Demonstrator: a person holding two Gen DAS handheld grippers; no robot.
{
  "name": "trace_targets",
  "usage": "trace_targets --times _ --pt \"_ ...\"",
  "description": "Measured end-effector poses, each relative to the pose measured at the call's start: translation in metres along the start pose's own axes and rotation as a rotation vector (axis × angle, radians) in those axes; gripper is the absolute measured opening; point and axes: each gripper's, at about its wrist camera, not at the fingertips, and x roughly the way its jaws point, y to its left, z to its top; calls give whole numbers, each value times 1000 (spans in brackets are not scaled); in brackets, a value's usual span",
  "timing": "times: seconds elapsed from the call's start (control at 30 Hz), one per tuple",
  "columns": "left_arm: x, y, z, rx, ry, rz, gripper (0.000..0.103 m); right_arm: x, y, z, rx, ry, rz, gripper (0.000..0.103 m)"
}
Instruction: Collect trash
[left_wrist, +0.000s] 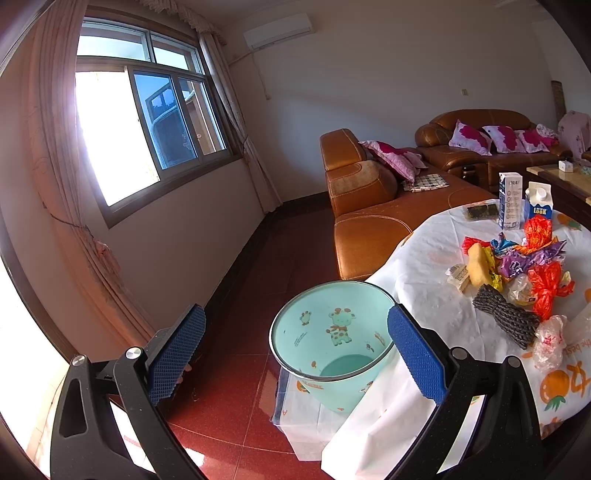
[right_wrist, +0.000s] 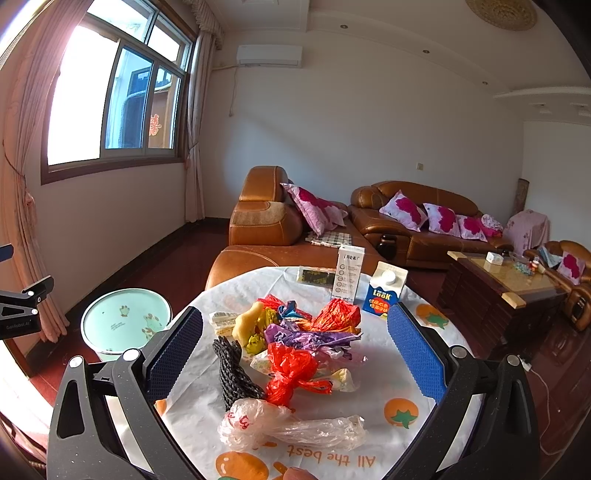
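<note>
Ahead of the right gripper (right_wrist: 295, 354), spread wide and empty like the left gripper (left_wrist: 295, 354), the trash pile (right_wrist: 295, 343) lies at twelve o'clock, where a loose pinch could drag flimsy wrappers short of the bin (right_wrist: 125, 321) at nine o'clock.

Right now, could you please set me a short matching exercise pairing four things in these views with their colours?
Things:
1. trash bin
2. mesh sleeve
3. knotted plastic bag
4. milk carton

Colours:
A. red
B. blue and white
C. mint green with giraffe print
D. black

Pairs: 1-C, 2-D, 3-A, 4-B
</note>
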Motion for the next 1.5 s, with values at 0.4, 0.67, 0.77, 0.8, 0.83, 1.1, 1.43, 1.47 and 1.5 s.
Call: trace_targets --times 0.4,0.67,0.77,0.8,0.83,1.1,1.43,1.47,1.5 --pt "25 -54 -31 78 70 -66 97 35 -42 -38 14 86 -141 98" --pt "36 -93 -54 114 113 -115 97 45 -78 -90 82 179 -152 98" --pt "39 -103 -58 131 125 -125 97 53 -70 -100 64 205 -121 98" --pt "40 -106 -59 138 127 -126 97 53 -68 -100 61 210 -113 98" --pt "41 -108 -60 142 131 -127 97 56 -66 -103 63 220 -98 98" --pt "49 -117 -63 155 159 -140 97 86 -51 -129 41 343 -14 95" --pt "50 -119 -59 161 154 -151 97 92 -55 -131 61 383 42 56" --pt "50 -118 -59 160 152 -148 97 90 -57 -129 77 378 45 58" --pt "50 -116 -58 159 152 -145 97 87 -59 -126 88 373 38 58"
